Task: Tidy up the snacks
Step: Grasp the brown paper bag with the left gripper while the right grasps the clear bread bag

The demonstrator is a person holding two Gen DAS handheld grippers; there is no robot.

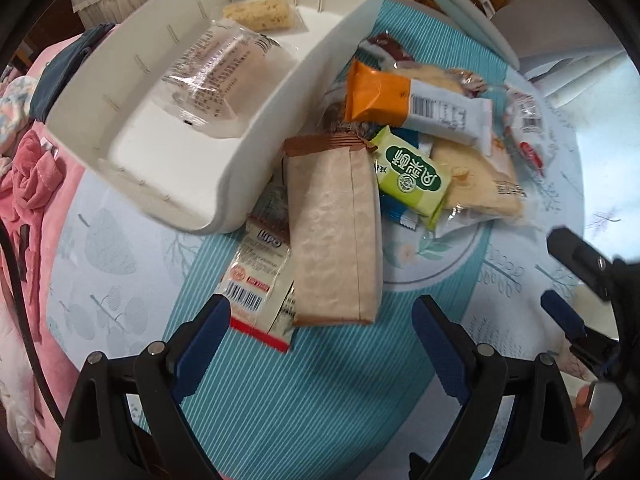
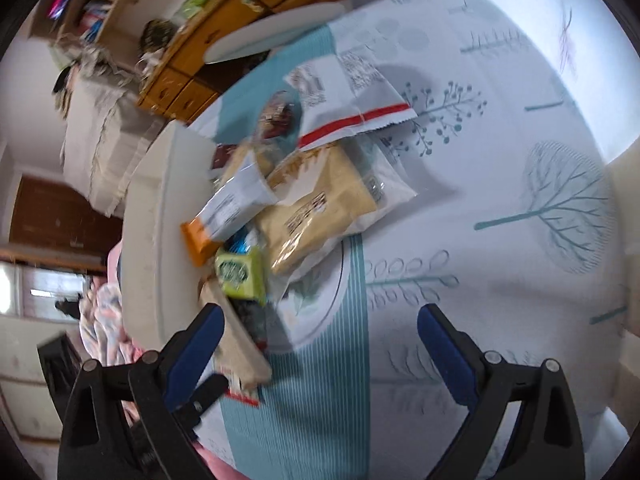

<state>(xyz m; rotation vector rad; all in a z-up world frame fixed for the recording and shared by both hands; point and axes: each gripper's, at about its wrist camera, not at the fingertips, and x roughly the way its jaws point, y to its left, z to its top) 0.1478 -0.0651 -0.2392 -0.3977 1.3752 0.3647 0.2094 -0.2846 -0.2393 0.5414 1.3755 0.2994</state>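
A white bin (image 1: 256, 128) on the patterned tablecloth holds a clear-wrapped snack (image 1: 224, 72) and a yellow cake piece (image 1: 258, 12). Beside it lies a pile of snacks: a tan packet (image 1: 332, 236), a green packet (image 1: 412, 176), an orange-and-white bar (image 1: 416, 102) and a clear barcoded packet (image 1: 256, 276). My left gripper (image 1: 320, 324) hangs open over the near end of the tan packet, with nothing between its fingers. My right gripper (image 2: 320, 328) is open and empty above the cloth, near the green packet (image 2: 240, 274) and a yellow bread bag (image 2: 320, 208). Its blue fingertips (image 1: 562, 316) show at the right of the left wrist view.
The bin's white wall (image 2: 152, 240) rises left of the pile in the right wrist view. Pink bedding (image 1: 28, 184) lies past the table's left edge. A wooden cabinet (image 2: 208, 52) and a white fan blade (image 2: 272, 28) stand beyond the far edge. Bare cloth (image 2: 500, 200) stretches to the right.
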